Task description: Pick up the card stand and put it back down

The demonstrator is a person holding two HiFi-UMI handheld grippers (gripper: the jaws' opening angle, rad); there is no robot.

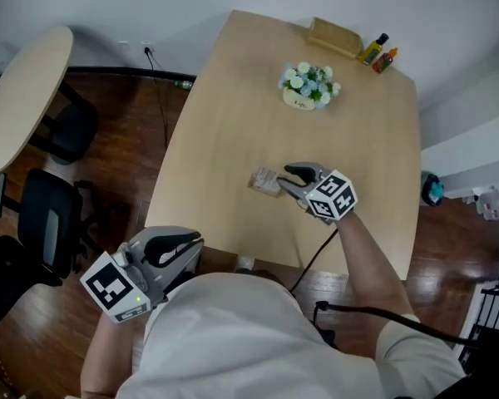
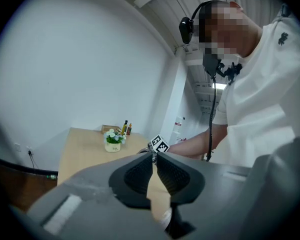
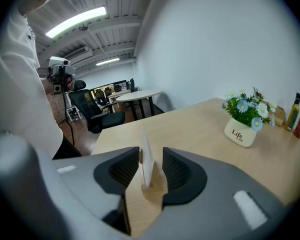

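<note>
The card stand [image 1: 265, 181], a small wooden base with a white card upright in it, rests on the light wooden table [image 1: 233, 123] near the middle. My right gripper [image 1: 286, 179] reaches it from the right. In the right gripper view the card stand [image 3: 147, 165] stands between the two pads, with a gap on each side, and my right gripper [image 3: 150, 154] is open around it. My left gripper [image 1: 191, 243] hangs off the table's front edge beside the person's torso. Seen along its own jaws, my left gripper [image 2: 154, 157] is shut with nothing in it.
A white pot of flowers [image 1: 308, 86] stands behind the stand. A wooden box [image 1: 334, 36] and two small bottles [image 1: 378, 54] sit at the far edge. A round table [image 1: 25, 98] and black office chairs [image 1: 54, 214] are on the floor to the left.
</note>
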